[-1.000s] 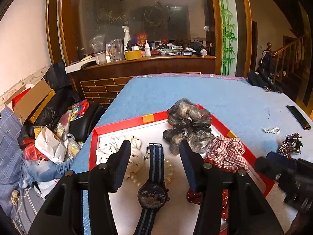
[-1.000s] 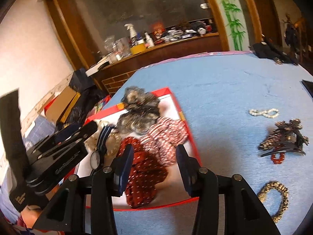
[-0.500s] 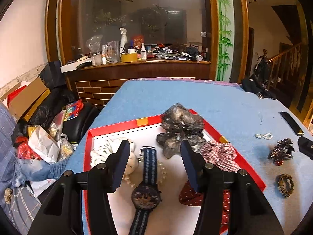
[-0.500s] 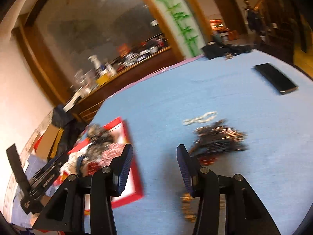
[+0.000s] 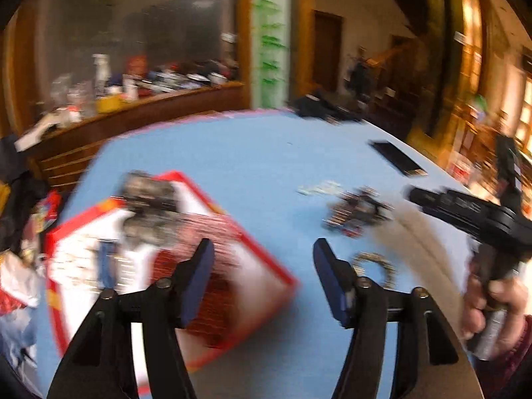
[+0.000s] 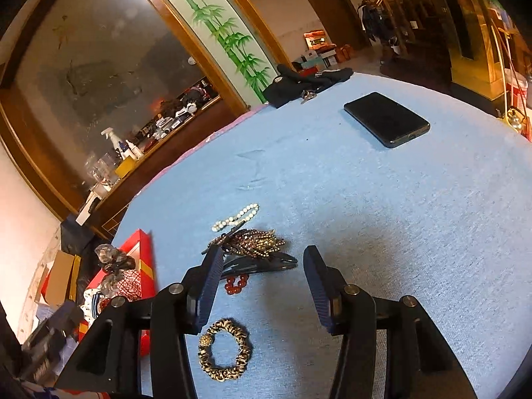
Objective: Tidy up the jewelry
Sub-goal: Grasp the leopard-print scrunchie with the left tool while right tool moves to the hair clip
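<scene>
The right claw (image 6: 262,266) hangs over the blue-covered bench (image 6: 382,206) with its jaws parted and nothing between the pads; they have just been opening. Just ahead of its left finger lies a beaded hair clip (image 6: 256,247) on a dark curved base, with a short string of red beads (image 6: 236,284) touching the clip's near edge and a white pearl bracelet (image 6: 236,216) just beyond the clip. Below the claw, close to the left finger's base, a gold and black bracelet (image 6: 224,349) lies flat on the cloth. Far ahead and to the right rests a black phone (image 6: 387,119). Off to the claw's left the red tray (image 6: 146,259) holds scrunchies and other pieces. In the left wrist view, which is smeared by motion, the left claw (image 5: 261,256) is also parted and empty, its jaws having just opened wider; the red tray (image 5: 266,249) lies under and left of it, the hair clip (image 5: 357,211) and gold bracelet (image 5: 375,266) to its right, where a hand (image 5: 492,312) grips the other tool's handle.
</scene>
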The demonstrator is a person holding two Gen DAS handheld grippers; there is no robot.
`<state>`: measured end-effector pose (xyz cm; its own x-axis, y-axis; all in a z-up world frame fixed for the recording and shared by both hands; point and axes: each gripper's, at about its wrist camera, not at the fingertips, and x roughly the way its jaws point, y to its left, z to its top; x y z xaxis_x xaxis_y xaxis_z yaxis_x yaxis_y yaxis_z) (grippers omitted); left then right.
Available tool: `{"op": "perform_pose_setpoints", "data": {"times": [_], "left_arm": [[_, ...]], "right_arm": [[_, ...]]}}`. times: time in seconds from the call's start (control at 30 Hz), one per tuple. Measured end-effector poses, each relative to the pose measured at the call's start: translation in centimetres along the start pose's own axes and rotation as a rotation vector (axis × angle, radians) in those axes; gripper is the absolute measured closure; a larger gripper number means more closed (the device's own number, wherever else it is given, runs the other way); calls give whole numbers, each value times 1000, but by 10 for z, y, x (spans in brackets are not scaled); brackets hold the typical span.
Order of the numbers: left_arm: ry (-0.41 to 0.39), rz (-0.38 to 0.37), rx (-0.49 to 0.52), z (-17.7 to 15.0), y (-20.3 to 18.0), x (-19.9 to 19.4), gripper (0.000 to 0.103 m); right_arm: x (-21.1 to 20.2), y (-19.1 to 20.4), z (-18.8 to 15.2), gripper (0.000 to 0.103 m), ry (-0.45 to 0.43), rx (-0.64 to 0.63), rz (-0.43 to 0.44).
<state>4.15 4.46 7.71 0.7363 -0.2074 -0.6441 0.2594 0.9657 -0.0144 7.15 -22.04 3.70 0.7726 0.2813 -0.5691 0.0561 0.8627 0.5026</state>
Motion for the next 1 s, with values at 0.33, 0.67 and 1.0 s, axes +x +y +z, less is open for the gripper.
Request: {"op": "perform_pose_setpoints", "data": {"times": [0.33, 0.67, 1.0], "left_arm": [[181, -134, 99, -12, -90, 56, 31], [249, -120, 78, -22, -102, 95, 84], [128, -107, -4, -6, -69, 73, 95]], "right_arm": [[-11, -13, 3, 48, -35, 57, 20], [-14, -15, 5, 47, -34, 77, 42], [3, -13, 1, 35, 42, 86, 48]]}}
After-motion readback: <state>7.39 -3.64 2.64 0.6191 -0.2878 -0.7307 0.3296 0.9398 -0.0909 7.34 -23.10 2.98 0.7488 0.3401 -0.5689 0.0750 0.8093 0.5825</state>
